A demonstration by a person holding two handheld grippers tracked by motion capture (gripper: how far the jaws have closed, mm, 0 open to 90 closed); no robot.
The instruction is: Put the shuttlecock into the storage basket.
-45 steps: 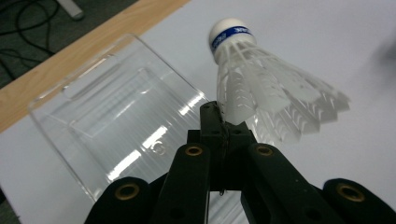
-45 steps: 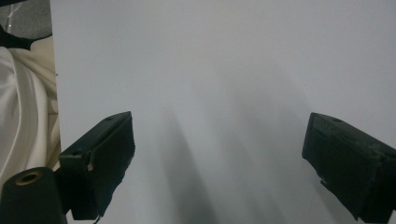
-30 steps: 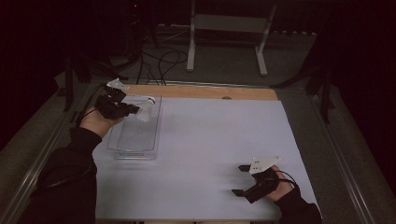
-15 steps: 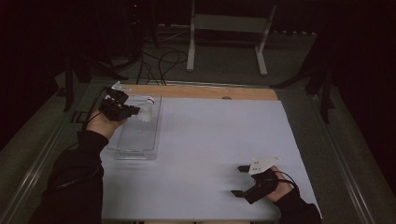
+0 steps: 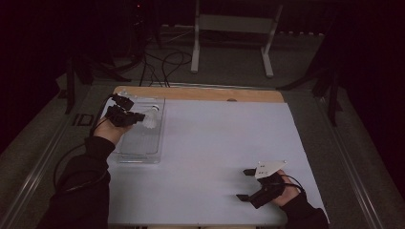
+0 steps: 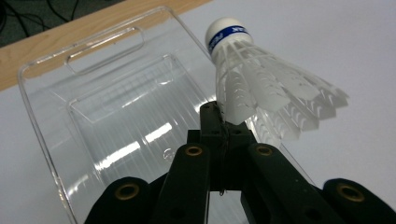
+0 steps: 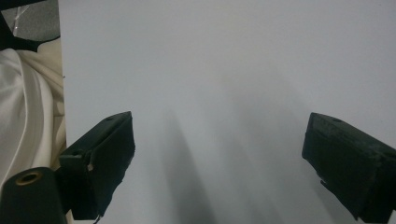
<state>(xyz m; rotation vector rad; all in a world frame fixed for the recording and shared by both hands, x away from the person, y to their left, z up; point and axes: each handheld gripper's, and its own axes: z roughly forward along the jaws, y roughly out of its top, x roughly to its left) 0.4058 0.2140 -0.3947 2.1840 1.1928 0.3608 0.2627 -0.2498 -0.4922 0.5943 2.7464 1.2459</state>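
Over the far-left part of the white table [image 5: 215, 152], the left claw [image 5: 136, 116] is hovering above a clear plastic tray [image 5: 143, 150], its jaws pinched together on the feather skirt of a white shuttlecock [image 5: 151, 120]. From the high view the shuttlecock is reading as little more than a pale blur at the claw's tip, just above the tray's far end. The left gripper view is giving the detail: the shuttlecock [image 6: 261, 84] is tilting with its white cork end and blue band pointing up and away, the jaws are gripping one edge of the feathers, and the tray [image 6: 107, 116] beneath is showing a ribbed floor and a slotted handle cut into its far rim. That same view is also showing the strip of bare wood [image 6: 56, 42] running along the table's far edge, beyond the tray. Near the table's front-right corner, the right claw [image 5: 246, 184] is resting low over the white surface, well apart from the tray, with a grey three-cornered plate on top of it. The right gripper view is making its state plain: the two black jaws are standing wide apart with bare white table [image 7: 224, 84] between them, and cream cloth [image 7: 23, 107] is hanging past the table's edge at that view's left.
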